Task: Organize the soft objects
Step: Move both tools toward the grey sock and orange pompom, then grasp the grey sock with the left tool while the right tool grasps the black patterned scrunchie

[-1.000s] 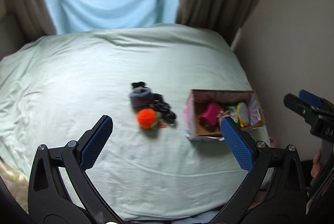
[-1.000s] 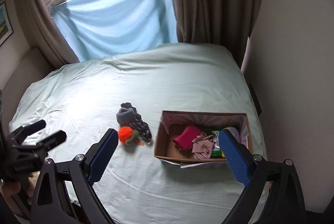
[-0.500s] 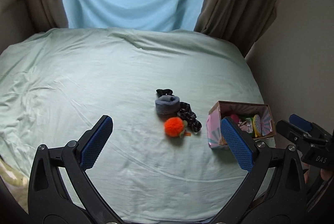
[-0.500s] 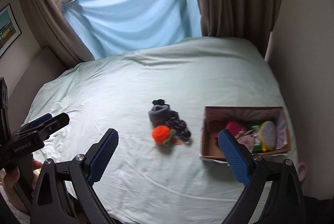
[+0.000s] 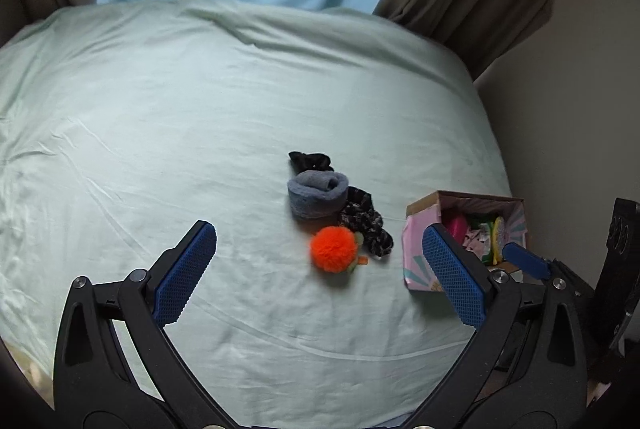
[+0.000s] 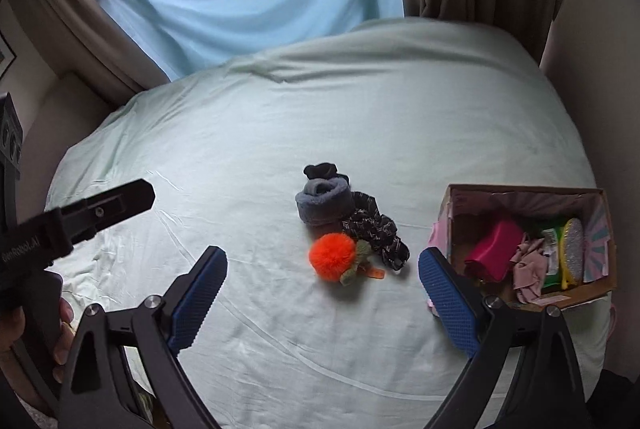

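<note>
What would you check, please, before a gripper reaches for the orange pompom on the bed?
1. Right gripper open and empty: ok.
2. Left gripper open and empty: ok.
3. Orange pompom unobstructed from above: ok.
4. Pompom separate from the dark patterned scrunchie: cannot tell, they look to be touching.
5. Box open on top: ok.
6. Room left in the box beside the pink item: cannot tell; it looks crowded.

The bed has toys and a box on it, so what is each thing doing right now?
Pom-pom: loose on bed.
Grey sock: rolled, on bed.
Black scrunchie: beside pom-pom.
Box: open, partly filled.
Left gripper: jaws open, empty.
Right gripper: jaws open, empty.
</note>
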`<state>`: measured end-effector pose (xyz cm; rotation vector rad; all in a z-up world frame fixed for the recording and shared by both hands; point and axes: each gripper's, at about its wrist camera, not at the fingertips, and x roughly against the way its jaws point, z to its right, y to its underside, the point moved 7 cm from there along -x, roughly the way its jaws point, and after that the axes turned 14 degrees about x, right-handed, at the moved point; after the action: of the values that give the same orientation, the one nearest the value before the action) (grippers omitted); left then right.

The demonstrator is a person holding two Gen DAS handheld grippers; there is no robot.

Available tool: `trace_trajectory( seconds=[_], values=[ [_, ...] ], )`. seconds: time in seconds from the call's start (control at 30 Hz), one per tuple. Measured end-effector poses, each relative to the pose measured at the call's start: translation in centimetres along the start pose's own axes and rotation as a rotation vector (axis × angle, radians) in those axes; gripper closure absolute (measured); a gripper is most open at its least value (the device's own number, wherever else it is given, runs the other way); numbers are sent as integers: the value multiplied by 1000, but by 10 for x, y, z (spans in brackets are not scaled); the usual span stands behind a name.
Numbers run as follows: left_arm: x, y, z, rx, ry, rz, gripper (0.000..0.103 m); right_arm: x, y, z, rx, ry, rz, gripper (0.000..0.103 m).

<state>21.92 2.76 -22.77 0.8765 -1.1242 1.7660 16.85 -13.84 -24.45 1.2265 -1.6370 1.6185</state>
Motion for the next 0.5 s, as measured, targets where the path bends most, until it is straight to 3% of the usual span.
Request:
trace_trajectory(
  seconds=[0.27, 0.5],
  values=[
    [-97, -18, -1, -47, -99, -102, 0, -90, -2, 19, -50, -6, -115, 7],
    [-170, -21, -1, -45, -104, -199, 0, -153, 10, 29, -52, 3, -197, 7]
  ],
)
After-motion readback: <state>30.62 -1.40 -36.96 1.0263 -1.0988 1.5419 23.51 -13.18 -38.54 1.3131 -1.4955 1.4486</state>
